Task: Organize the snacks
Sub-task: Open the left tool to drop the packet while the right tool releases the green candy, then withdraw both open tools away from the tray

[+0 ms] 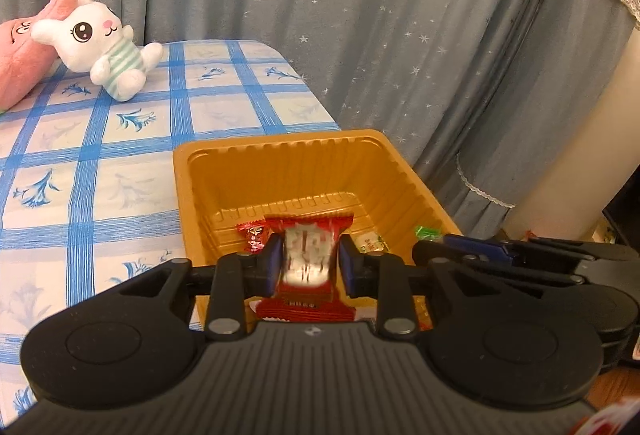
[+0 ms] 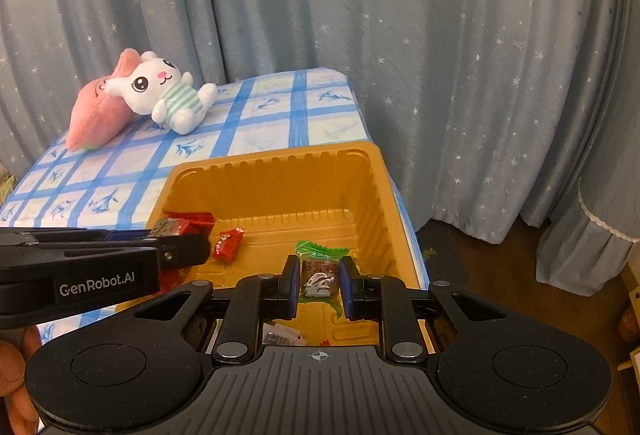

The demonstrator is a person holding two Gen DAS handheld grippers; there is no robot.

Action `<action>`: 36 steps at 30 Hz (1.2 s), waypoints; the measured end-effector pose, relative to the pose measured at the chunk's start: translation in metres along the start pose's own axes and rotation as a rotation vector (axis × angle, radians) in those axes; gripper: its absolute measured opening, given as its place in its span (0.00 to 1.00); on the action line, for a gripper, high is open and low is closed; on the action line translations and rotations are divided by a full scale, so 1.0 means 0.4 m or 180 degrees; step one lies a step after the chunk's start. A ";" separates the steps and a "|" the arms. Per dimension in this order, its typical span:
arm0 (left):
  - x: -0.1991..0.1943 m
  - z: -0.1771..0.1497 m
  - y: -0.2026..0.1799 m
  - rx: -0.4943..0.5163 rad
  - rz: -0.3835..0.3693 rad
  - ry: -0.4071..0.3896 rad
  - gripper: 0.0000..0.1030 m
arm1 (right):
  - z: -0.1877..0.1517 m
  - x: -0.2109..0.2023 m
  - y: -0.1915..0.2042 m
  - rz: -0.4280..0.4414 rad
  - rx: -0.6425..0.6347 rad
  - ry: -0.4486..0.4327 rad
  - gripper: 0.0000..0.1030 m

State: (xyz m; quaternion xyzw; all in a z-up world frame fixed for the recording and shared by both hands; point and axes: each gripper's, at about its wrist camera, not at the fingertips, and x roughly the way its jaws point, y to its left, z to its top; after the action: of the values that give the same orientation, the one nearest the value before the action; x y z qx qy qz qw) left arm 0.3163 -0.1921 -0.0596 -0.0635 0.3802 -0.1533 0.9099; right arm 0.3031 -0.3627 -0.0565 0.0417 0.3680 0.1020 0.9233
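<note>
Here, tray: the orange plastic tray (image 2: 276,195) sits at the table's (image 1: 120,163) near right corner, its right wall along the table's right edge.
Left tongs: the left tongs (image 1: 307,261) hang over the tray's near left part with a red-and-white snack packet (image 1: 306,259) between the blue pads (image 1: 273,259); the packet is blurred and a gap shows on its right side, so the pads do not press on it.
Right tongs: the right tongs (image 2: 319,285) are closed on a green-and-brown snack packet (image 2: 319,275), over the tray's near right part.
Tray contents: a small red wrapped candy (image 2: 227,245) lies on the tray floor towards its left wall; other wrappers lie near the front wall, partly hidden.
Far left corner: a white plush rabbit (image 2: 168,95) leans on a pink plush toy (image 2: 98,115).
</note>
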 end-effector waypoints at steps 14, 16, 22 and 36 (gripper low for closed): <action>-0.052 -0.021 0.051 -0.0022 0.0149 -0.0061 0.33 | 0.002 0.002 0.006 0.0042 0.0028 -0.0010 0.20; -0.055 -0.019 0.053 -0.0016 0.0154 -0.0060 0.33 | 0.006 0.001 0.014 0.0054 0.0017 -0.0022 0.20; -0.060 -0.017 0.057 -0.0021 0.0171 -0.0074 0.33 | 0.022 -0.001 0.030 0.0083 0.0003 -0.0059 0.20; -0.088 -0.041 0.086 -0.0076 0.0285 -0.0060 0.54 | 0.040 -0.037 -0.013 0.0286 0.0409 -0.0270 0.69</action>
State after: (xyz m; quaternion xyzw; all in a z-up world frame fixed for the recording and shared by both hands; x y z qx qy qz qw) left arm 0.2891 -0.1480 -0.0556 -0.0587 0.3759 -0.1072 0.9185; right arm 0.3045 -0.3712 -0.0358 0.1216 0.3321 0.1177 0.9280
